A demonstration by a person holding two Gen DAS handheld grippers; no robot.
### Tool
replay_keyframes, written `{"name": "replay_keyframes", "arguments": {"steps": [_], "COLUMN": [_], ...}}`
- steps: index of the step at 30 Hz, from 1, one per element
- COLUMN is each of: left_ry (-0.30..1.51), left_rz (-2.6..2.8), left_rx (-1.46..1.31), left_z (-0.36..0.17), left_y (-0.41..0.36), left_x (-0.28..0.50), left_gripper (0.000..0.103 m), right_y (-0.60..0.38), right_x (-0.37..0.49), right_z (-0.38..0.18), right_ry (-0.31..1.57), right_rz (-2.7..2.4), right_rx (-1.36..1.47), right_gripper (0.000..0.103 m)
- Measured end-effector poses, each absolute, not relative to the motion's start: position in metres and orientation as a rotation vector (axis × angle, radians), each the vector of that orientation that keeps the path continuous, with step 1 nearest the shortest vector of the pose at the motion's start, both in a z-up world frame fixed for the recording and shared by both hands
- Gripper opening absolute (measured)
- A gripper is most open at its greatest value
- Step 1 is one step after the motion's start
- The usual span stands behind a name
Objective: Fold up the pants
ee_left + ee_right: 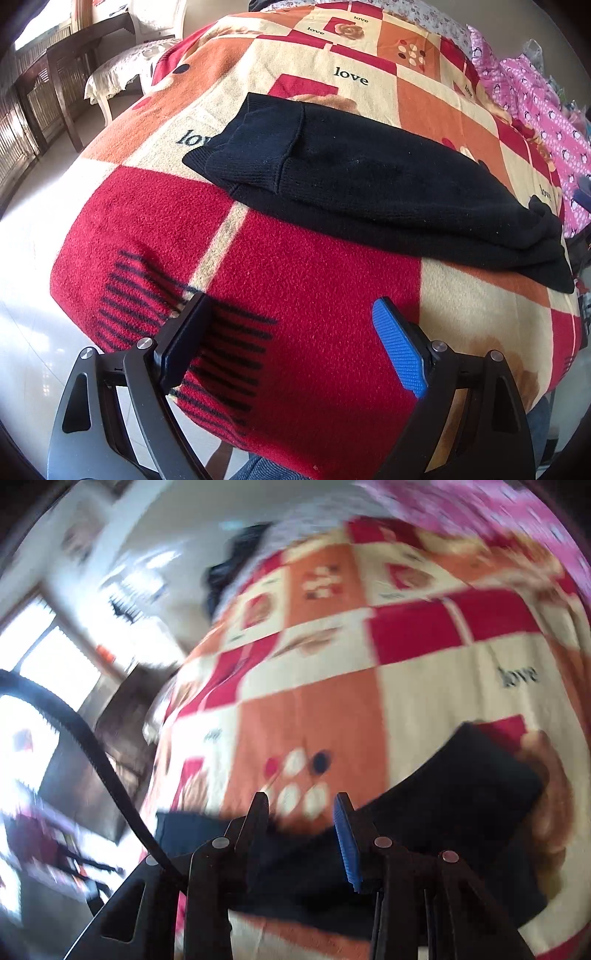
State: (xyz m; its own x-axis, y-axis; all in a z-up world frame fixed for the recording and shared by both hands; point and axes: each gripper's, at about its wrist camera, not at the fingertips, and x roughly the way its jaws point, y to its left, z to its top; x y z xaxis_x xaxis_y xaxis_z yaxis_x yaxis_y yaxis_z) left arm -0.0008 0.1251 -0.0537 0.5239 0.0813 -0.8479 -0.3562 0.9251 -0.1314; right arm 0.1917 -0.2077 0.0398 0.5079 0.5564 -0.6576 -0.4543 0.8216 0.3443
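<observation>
Black pants [369, 184] folded on blanket [295, 295]; left tongs [291, 306] wide apart, right tongs [301, 801] parted, both empty.

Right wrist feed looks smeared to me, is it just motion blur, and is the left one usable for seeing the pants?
Right wrist view: heavy motion blur across the blanket and room, window blown out; only the right gripper itself is sharp, the black pants a soft dark shape. Left wrist view: sharp and evenly lit, pants clear beyond the open left gripper, with fisheye bending at the edges.
</observation>
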Motion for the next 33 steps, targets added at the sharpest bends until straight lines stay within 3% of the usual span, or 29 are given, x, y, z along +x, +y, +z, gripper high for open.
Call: {"name": "replay_keyframes", "arguments": {"steps": [7,10,18,20,25,28,33], "left_ry": [0.968,0.945,0.937,0.908,0.78,0.783,0.821], "left_rz": [0.248,0.231,0.217,0.185,-0.017,-0.116,-0.132], "left_rx": [-0.357,-0.407,-0.429,-0.448,-0.592,-0.764,-0.8], "left_z": [-0.052,-0.049,-0.048,-0.041,-0.008,-0.013,-0.022], "left_y": [0.131,0.138,0.14,0.142,0.17,0.193,0.199], "left_x": [-0.008,-0.014,-0.017,-0.017,0.006,0.021,0.041], "left_gripper": [0.089,0.089,0.089,0.077,0.077,0.077,0.077], "right_y": [-0.077,-0.045,-0.009,-0.009,-0.017,-0.024,-0.017], "right_x": [0.071,0.066,0.09,0.113,0.126,0.131,0.136], "right_z": [0.001,-0.018,-0.038,-0.036,-0.023,-0.013,-0.011], "right_ry": [0.456,0.419,0.643,0.791,0.784,0.727,0.716], "right_rz": [0.807,0.899,1.01,1.025,0.999,0.935,0.914], "right_rx": [-0.852,-0.984,-0.921,-0.772,-0.623,-0.52,-0.462], "right_gripper": [0.036,0.036,0.035,0.011,0.008,0.006,0.006]}}
